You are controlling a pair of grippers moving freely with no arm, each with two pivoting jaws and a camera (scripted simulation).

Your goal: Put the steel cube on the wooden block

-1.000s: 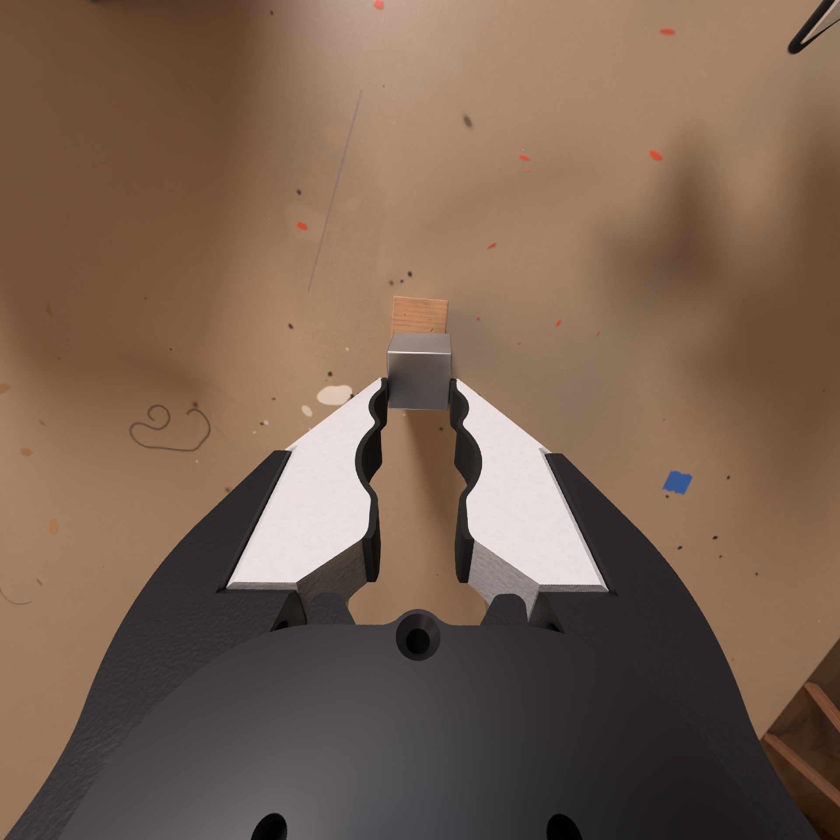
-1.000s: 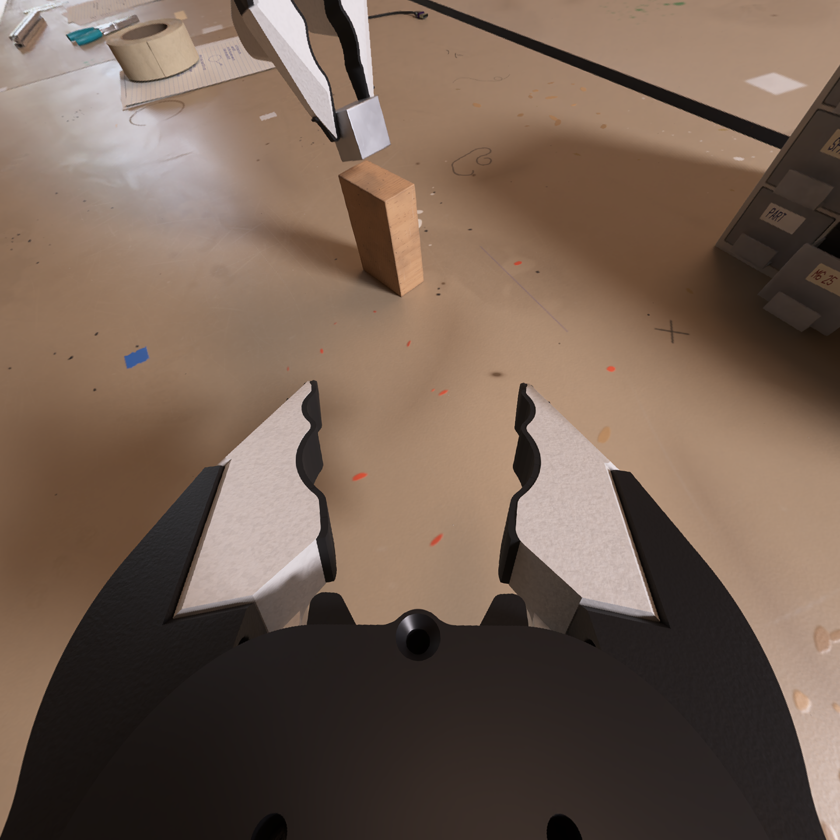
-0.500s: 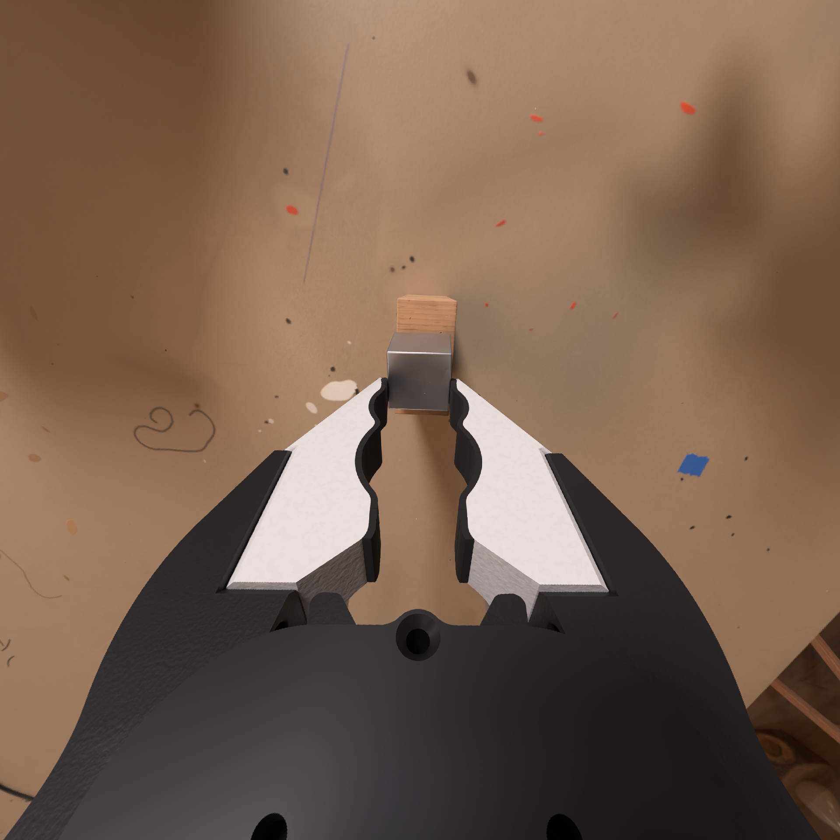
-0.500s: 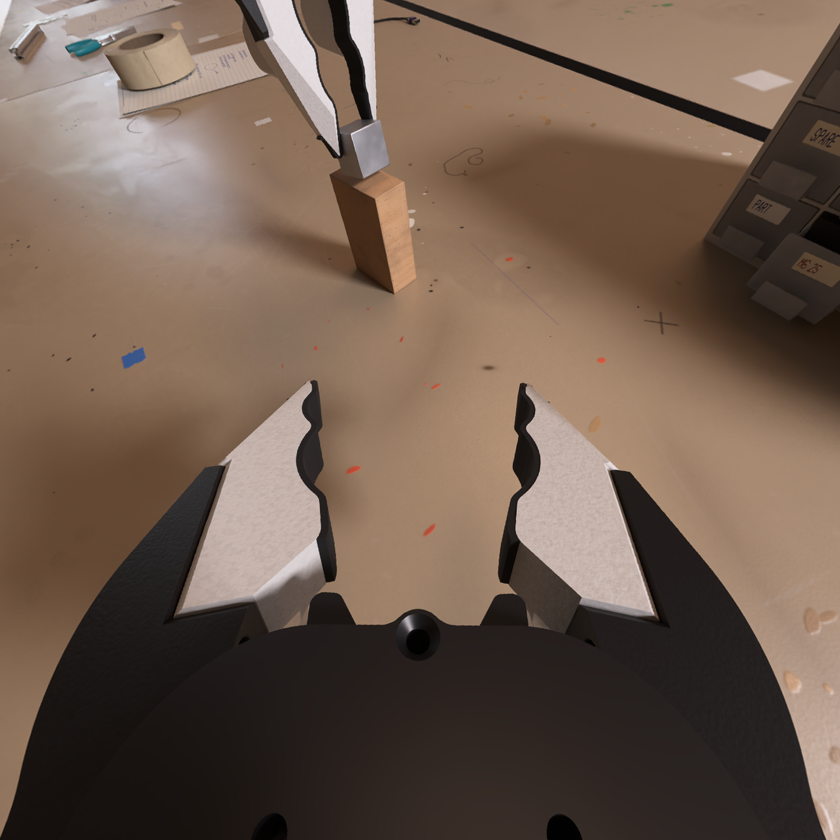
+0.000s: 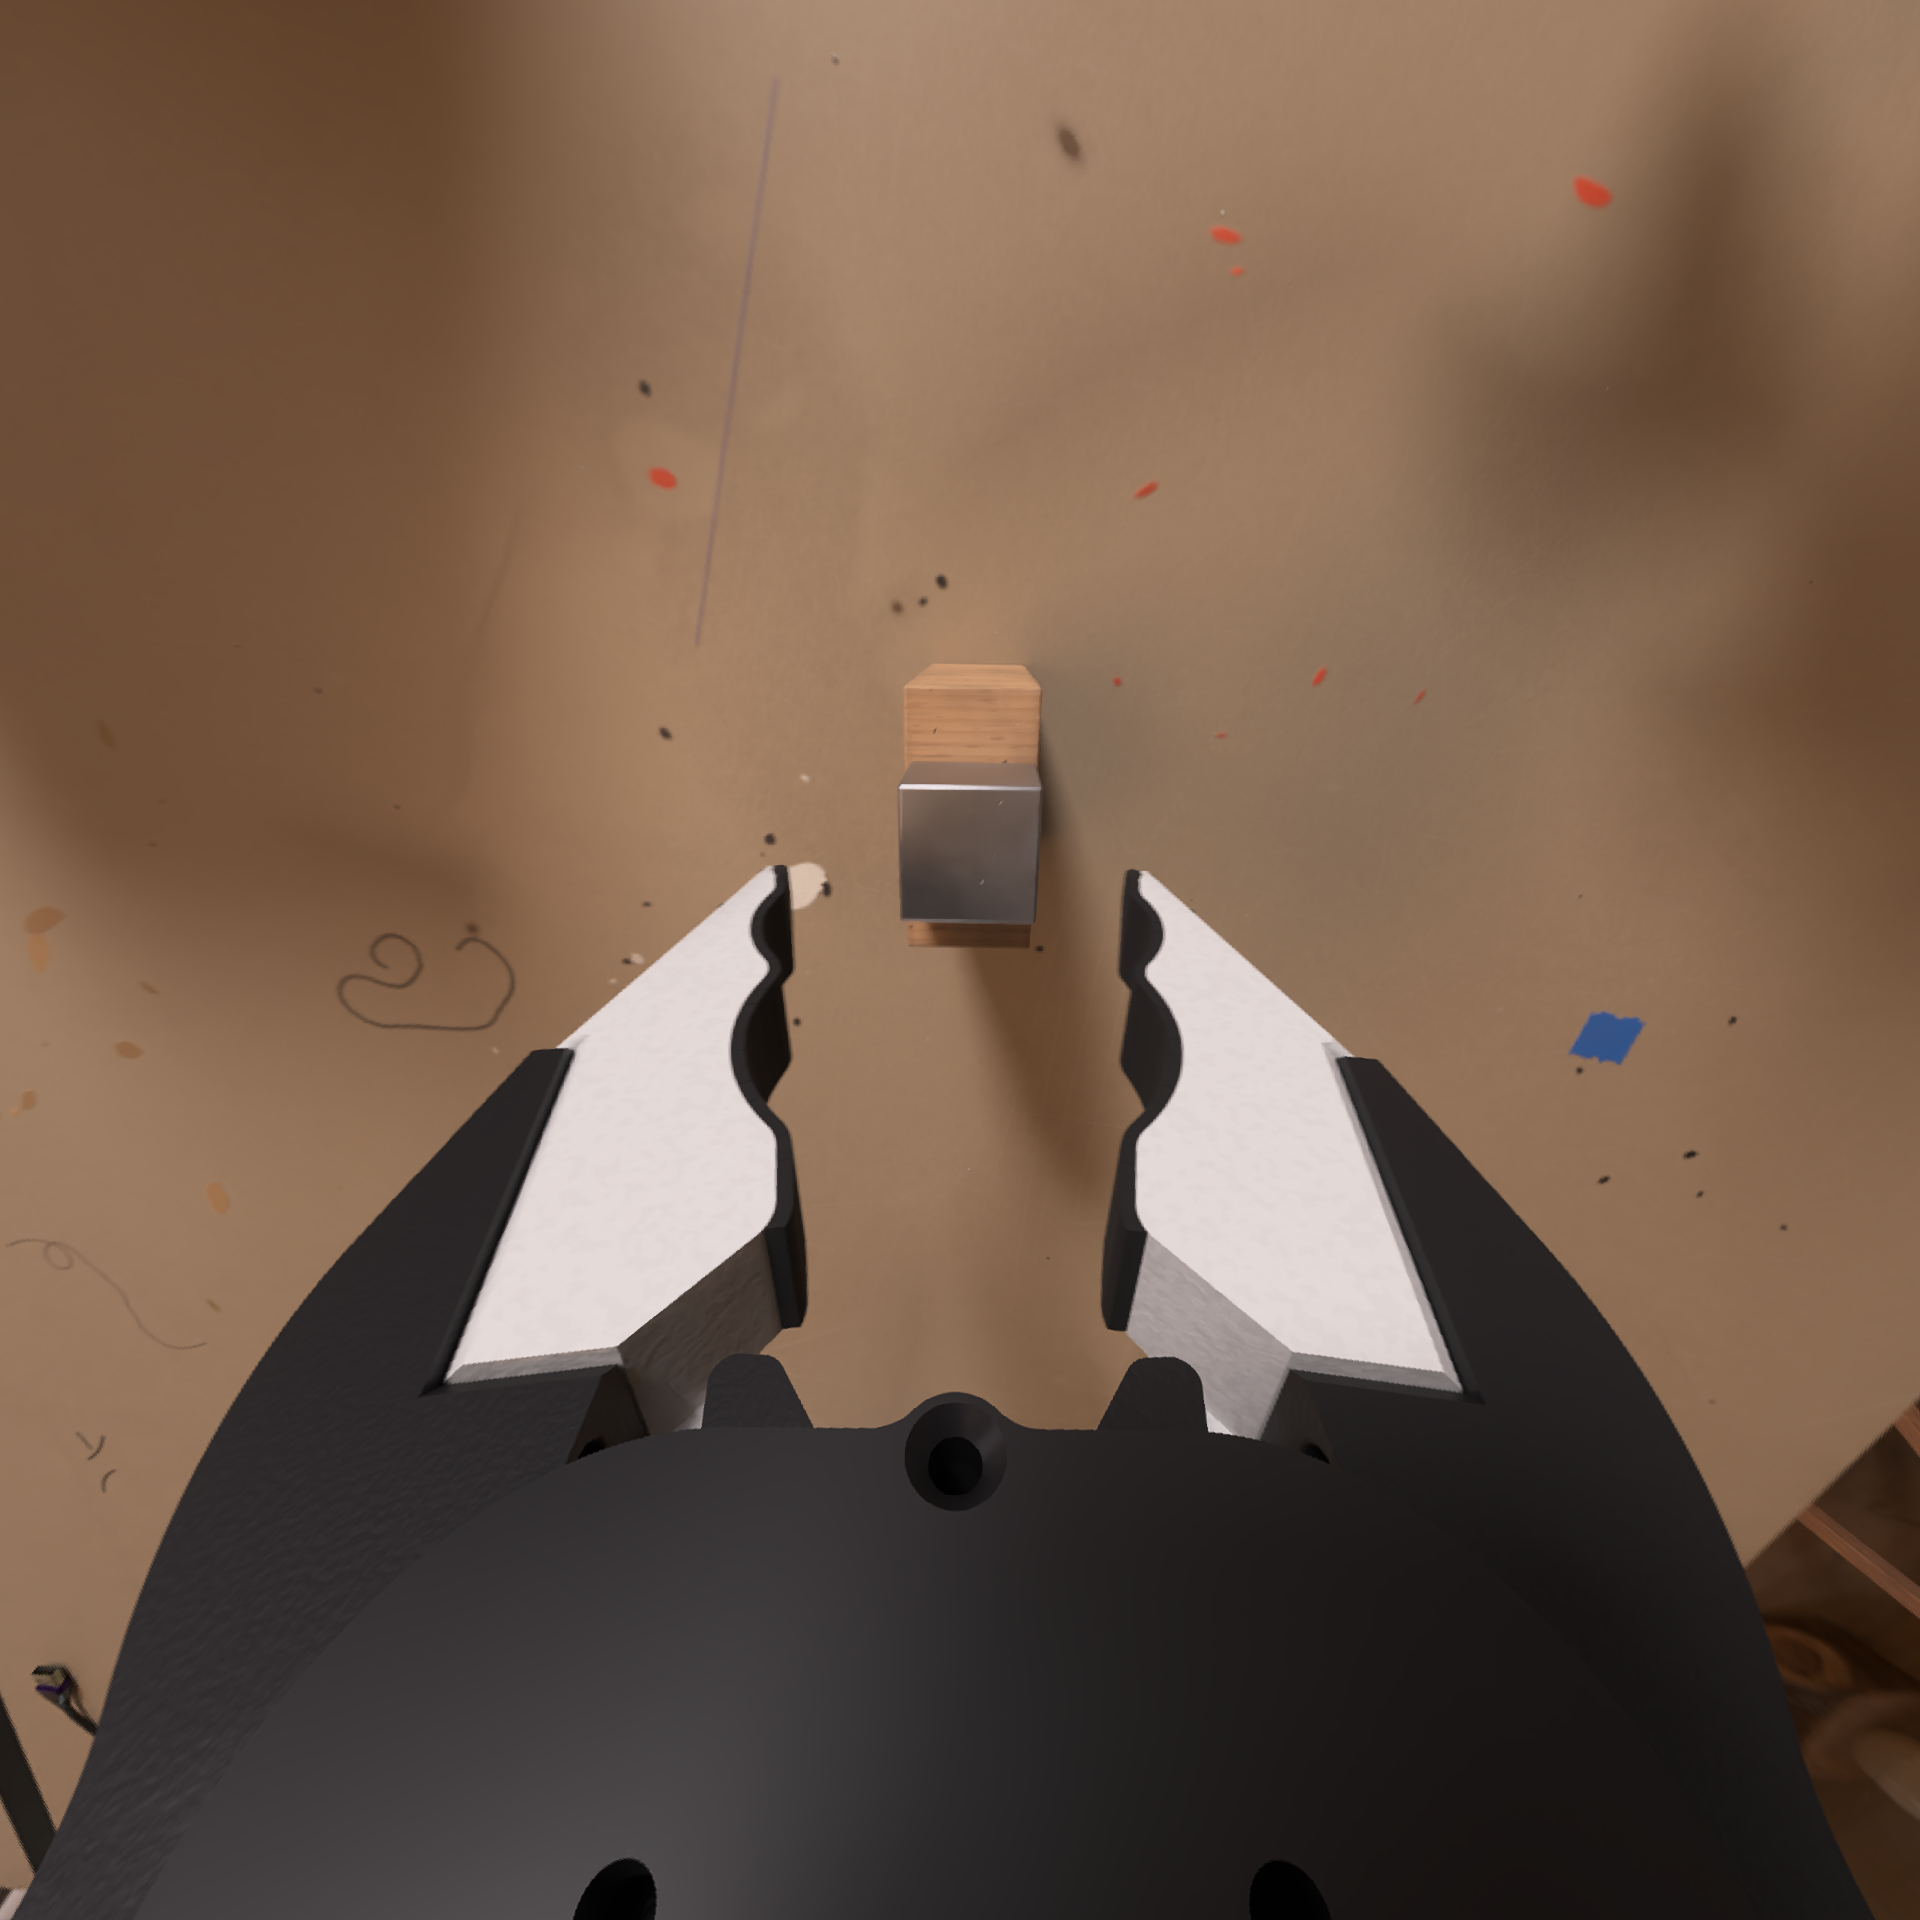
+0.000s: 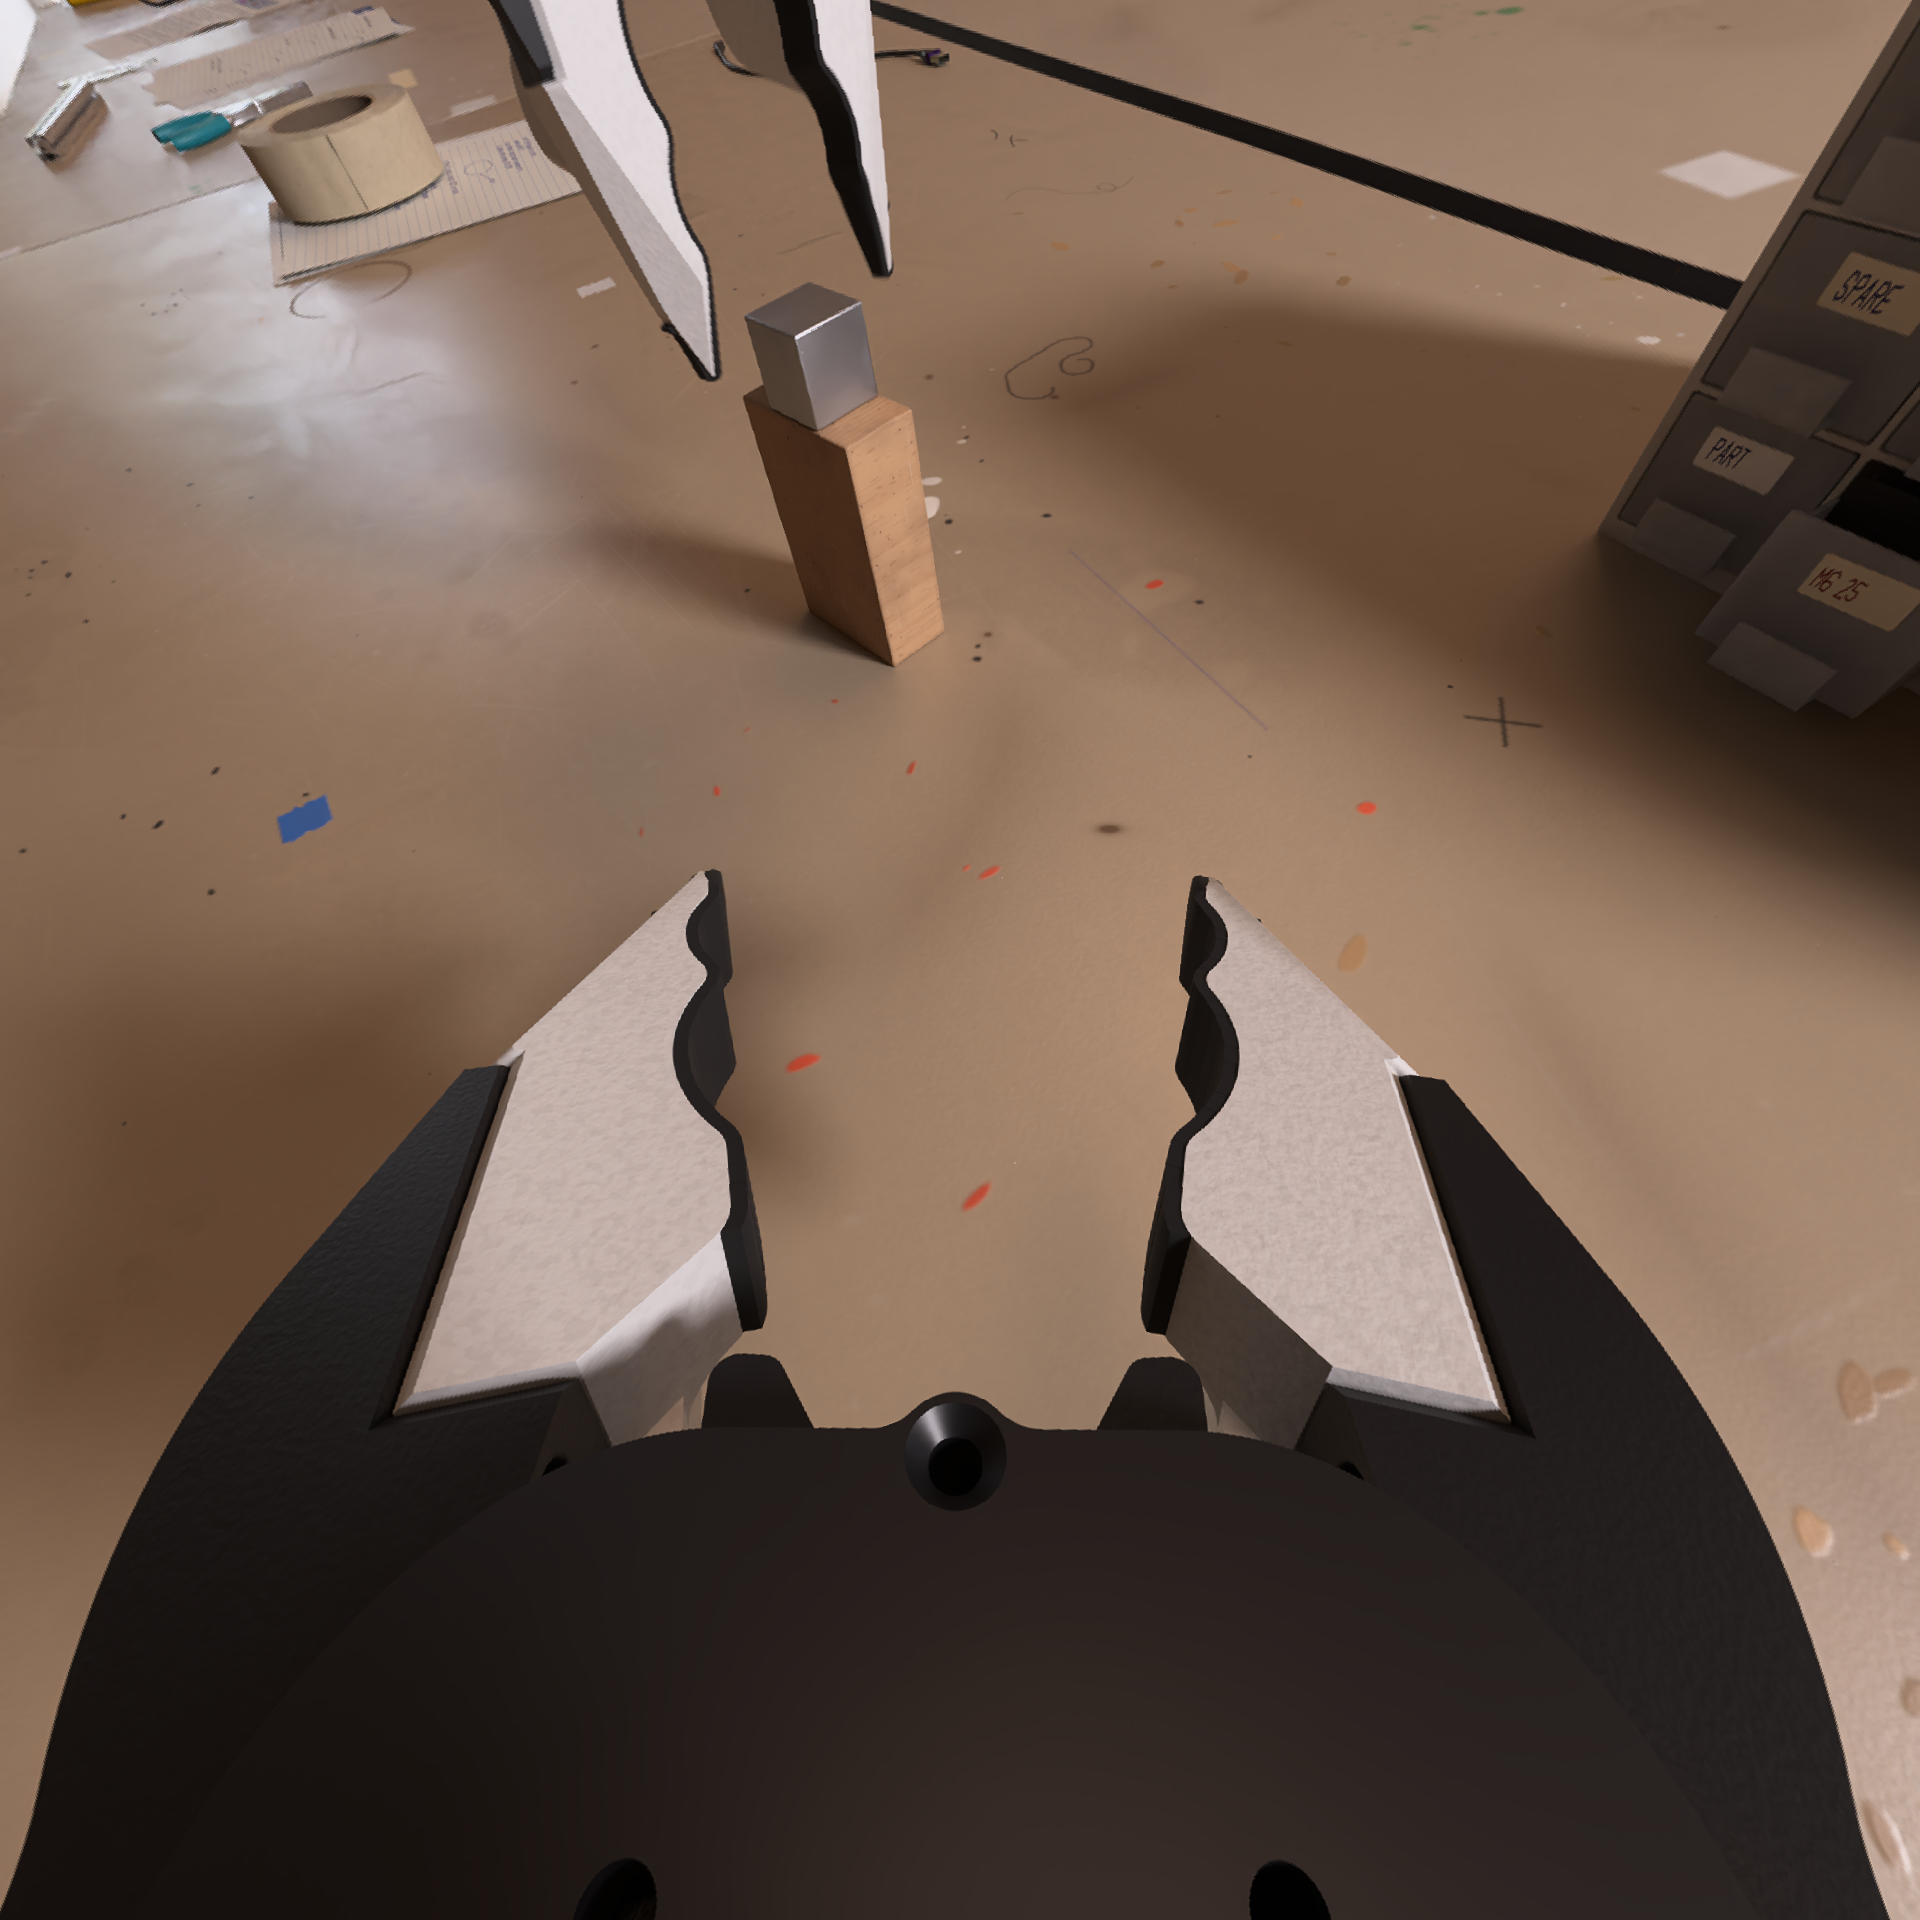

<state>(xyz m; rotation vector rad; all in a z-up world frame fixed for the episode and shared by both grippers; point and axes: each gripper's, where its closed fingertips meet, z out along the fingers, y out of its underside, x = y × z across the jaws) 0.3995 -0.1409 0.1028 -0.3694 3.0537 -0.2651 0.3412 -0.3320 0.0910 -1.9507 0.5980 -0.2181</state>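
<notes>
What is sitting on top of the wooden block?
The steel cube rests on the top end of the upright wooden block, toward one edge. The open left gripper hangs just above, not touching it. The wood right under the cube is covered.

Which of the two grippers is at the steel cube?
The left gripper: open, its fingertips flank the steel cube atop the wooden block. The right gripper hangs away.

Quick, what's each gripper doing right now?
Left gripper: open, empty; the steel cube sits free on the wooden block.
Right gripper: open, empty.
</notes>
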